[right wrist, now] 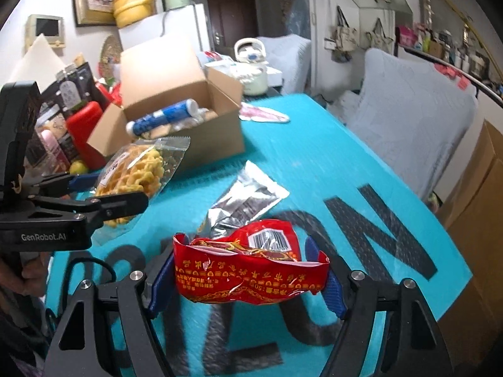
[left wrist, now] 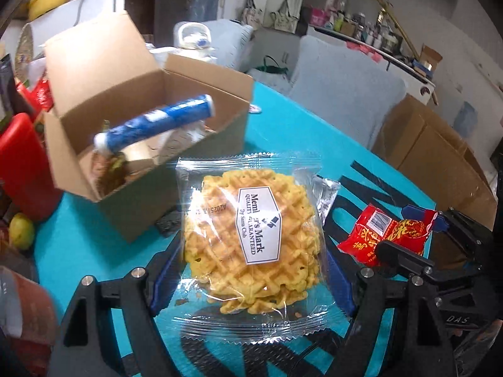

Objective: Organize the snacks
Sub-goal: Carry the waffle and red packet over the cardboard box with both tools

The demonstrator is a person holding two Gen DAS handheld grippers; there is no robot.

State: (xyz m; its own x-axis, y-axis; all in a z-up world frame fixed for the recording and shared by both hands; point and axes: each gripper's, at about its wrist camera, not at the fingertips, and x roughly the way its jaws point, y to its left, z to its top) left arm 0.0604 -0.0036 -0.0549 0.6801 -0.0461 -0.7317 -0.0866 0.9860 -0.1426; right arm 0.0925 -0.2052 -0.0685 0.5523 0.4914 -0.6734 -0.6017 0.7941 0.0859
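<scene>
My left gripper is shut on a clear-wrapped pack of yellow waffle cookies, its blue pads pressing both sides above the teal mat. The right gripper is shut on a crumpled red snack packet, also lifted off the mat. Each view shows the other gripper too: the right gripper with the red packet, and the left gripper with the waffle pack. An open cardboard box holds a blue tube of biscuits and other snacks.
A silver foil packet lies on the mat in front of the right gripper. A pink-and-white packet lies right of the box. A red container and a lemon stand left of it. A grey cushioned chair stands at the far edge.
</scene>
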